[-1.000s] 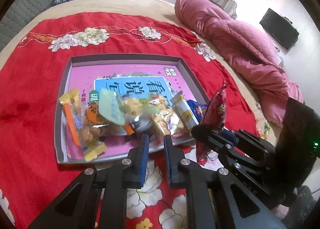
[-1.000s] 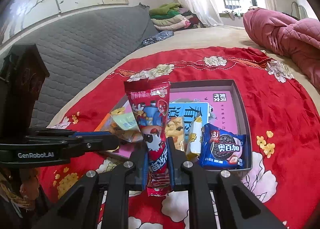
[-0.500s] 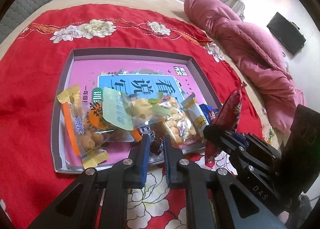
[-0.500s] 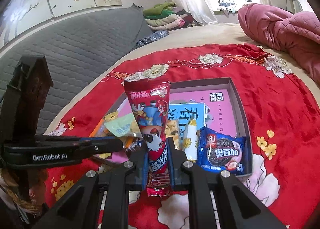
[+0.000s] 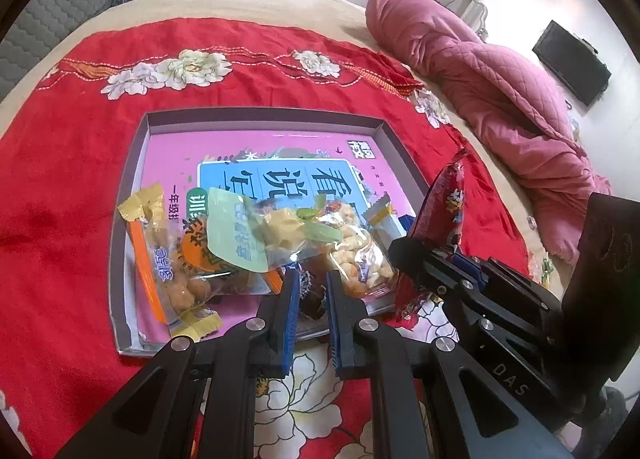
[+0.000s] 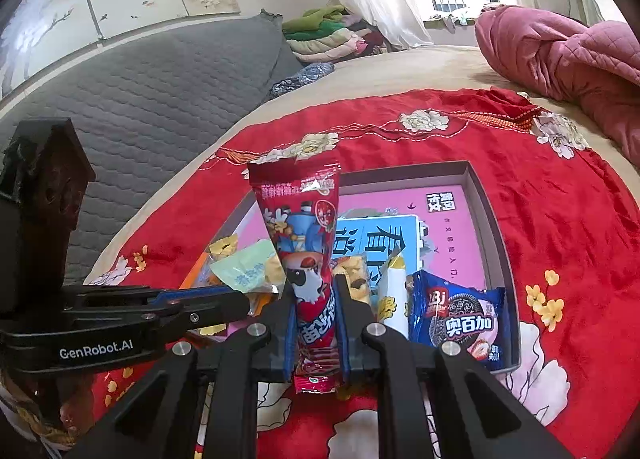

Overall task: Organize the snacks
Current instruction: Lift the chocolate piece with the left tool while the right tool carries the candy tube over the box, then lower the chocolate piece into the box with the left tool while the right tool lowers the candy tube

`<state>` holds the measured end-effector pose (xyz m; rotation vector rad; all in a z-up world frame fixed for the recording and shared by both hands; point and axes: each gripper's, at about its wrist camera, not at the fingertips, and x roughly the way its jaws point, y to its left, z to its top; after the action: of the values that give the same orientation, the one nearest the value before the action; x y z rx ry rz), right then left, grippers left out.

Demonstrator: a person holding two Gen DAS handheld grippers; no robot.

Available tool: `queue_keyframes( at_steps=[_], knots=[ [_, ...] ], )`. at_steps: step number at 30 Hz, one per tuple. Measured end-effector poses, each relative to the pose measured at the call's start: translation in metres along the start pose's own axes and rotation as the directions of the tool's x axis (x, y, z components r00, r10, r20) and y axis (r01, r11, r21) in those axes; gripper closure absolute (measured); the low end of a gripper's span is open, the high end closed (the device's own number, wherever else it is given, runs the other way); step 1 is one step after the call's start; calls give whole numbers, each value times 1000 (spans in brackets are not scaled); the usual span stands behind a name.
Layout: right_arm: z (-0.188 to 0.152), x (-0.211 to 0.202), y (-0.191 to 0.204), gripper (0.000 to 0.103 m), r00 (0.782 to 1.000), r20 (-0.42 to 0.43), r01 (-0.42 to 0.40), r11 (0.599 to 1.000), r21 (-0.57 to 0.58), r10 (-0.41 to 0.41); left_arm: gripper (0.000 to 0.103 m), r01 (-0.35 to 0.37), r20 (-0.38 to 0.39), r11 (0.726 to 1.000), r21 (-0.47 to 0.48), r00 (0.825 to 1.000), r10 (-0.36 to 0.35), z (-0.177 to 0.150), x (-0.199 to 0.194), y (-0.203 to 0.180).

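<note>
A shallow grey box (image 5: 132,163) with a pink printed floor lies on a red floral cloth; it also shows in the right wrist view (image 6: 486,199). Several snack packets lie along its near side. My left gripper (image 5: 313,291) sits at the near rim, its narrow gap around a small dark brown snack (image 5: 314,301); a firm grip cannot be told. My right gripper (image 6: 314,295) is shut on a tall red cartoon snack packet (image 6: 302,227), held upright at the box's near edge; it shows in the left wrist view (image 5: 442,211). A blue Oreo packet (image 6: 460,319) lies in the box's near right corner.
An orange-trimmed clear packet (image 5: 168,263) and a pale green packet (image 5: 232,235) lie in the box at left. A pink quilt (image 5: 500,87) is heaped on the bed at right. A grey padded headboard (image 6: 152,87) stands at left. Folded laundry (image 6: 328,35) lies behind.
My left gripper has moved forward to the box's near rim, and a dark snack now sits between its fingers. The right gripper still holds the red packet, almost unmoved.
</note>
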<state>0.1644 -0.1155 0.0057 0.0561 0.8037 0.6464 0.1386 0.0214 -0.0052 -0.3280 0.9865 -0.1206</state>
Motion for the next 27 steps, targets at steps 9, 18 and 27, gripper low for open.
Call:
queue_keyframes(
  at_steps=[9,18,27],
  knots=[
    [5,8,3,87,999,-30,43,999,2,-43,89,-8,6,1000,-6,1000,8,2,-1,1],
    [2,14,-1,87,997,-58,56,998,8,-55,89,-10,13,1000,-14,1000,11,4,-2,6],
    [0,21,-5,87,995,-74,69,997,21,-68,89,-23,-9,999,-34,1000,23,4,6,11]
  ],
)
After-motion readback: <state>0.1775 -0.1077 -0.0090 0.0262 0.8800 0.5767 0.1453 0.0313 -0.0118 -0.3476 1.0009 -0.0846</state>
